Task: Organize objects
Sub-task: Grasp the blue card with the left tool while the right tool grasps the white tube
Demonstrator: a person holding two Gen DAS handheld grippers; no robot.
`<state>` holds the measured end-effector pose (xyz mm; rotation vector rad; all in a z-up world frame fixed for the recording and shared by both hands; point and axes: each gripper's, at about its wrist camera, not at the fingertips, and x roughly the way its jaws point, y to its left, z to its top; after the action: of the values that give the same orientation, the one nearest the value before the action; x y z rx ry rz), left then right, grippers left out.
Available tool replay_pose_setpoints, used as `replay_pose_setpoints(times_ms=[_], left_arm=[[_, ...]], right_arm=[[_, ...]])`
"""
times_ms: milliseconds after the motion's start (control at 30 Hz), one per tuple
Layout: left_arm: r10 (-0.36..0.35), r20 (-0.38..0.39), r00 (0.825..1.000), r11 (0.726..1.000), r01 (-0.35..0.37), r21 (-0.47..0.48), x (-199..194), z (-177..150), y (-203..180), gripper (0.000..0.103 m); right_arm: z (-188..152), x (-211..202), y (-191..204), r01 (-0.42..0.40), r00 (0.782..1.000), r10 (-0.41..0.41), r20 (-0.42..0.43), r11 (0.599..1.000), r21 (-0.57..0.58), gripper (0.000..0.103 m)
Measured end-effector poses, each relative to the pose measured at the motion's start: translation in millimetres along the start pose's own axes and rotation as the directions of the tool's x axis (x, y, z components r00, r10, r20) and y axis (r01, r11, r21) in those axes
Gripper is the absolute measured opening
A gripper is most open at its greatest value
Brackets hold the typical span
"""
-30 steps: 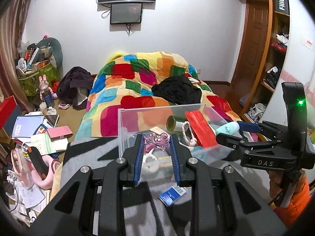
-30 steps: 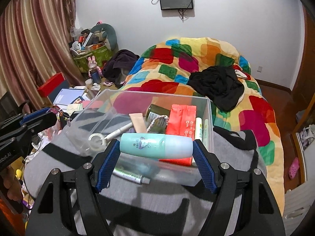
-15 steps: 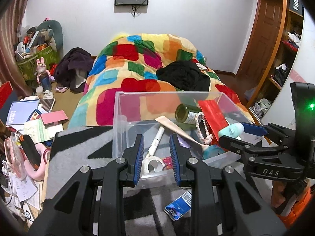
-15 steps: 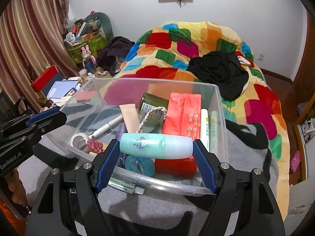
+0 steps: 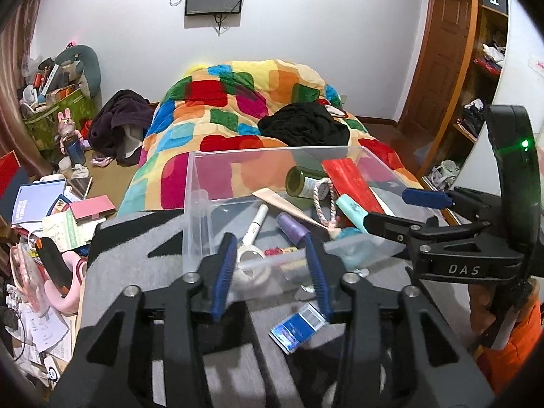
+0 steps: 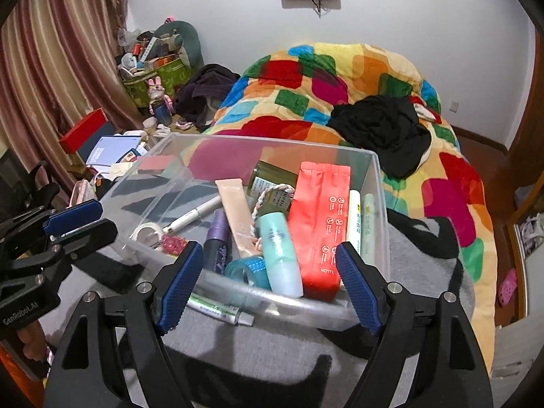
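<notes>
Both my claws hang over the bin's (image 6: 377, 183) near wall. My right gripper (image 6: 270, 280) is opening, released, as is my left gripper (image 5: 270, 273), gripping nothing. The teal bottle (image 6: 280, 250) lies in the bin beside the red pouch (image 6: 321, 217), bed (image 6: 340, 78) beyond.

Black frames, silver screws, ribbed blue fingers (image 5: 222, 272); orange sleeve (image 5: 520, 336).

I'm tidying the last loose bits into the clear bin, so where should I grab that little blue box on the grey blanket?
Pinch the blue box across its narrow width, on its two long edges, coming straight down from above. It lies flat on the grey blanket, apart from the clear bin, so only its thin sides can be pinched.
</notes>
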<state>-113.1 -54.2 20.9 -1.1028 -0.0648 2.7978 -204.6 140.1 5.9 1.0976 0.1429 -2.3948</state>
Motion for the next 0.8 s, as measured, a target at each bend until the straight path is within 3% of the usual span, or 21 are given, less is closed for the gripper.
replay_pose_setpoints(times_ms=[200,367,567,667,700,800], left_arm=[[-0.012,-0.024,1.0,0.999,0.013,0.031,-3,-17,-8,0.057],[-0.028,-0.111,0.993,0.998,0.035,0.061,16,-36,-14,0.057],[-0.032,-0.224,0.974,0.995,0.054,0.089,46,-49,-23,0.057],[-0.028,-0.258,0.966,0.994,0.053,0.093,54,-50,-24,0.057],[-0.03,-0.273,0.961,0.994,0.057,0.092,57,-51,-24,0.052],[-0.026,-0.269,0.963,0.995,0.052,0.089,54,-53,-23,0.051]], right_arm=[[-11,-24,7,-0.011,0.999,0.013,0.045,0.999,-0.043,0.077],[-25,-31,7,-0.016,0.999,0.018,0.043,0.999,-0.052,0.077],[-44,-21,7,-0.023,1.0,0.023,-0.007,0.996,-0.085,0.076],[-50,-9,8,-0.035,0.998,0.031,-0.045,0.995,-0.093,0.07],[-51,-5,8,-0.043,0.998,0.038,-0.058,0.995,-0.092,0.067],[-55,7,10,-0.053,0.995,0.045,-0.093,0.995,-0.082,0.06]])
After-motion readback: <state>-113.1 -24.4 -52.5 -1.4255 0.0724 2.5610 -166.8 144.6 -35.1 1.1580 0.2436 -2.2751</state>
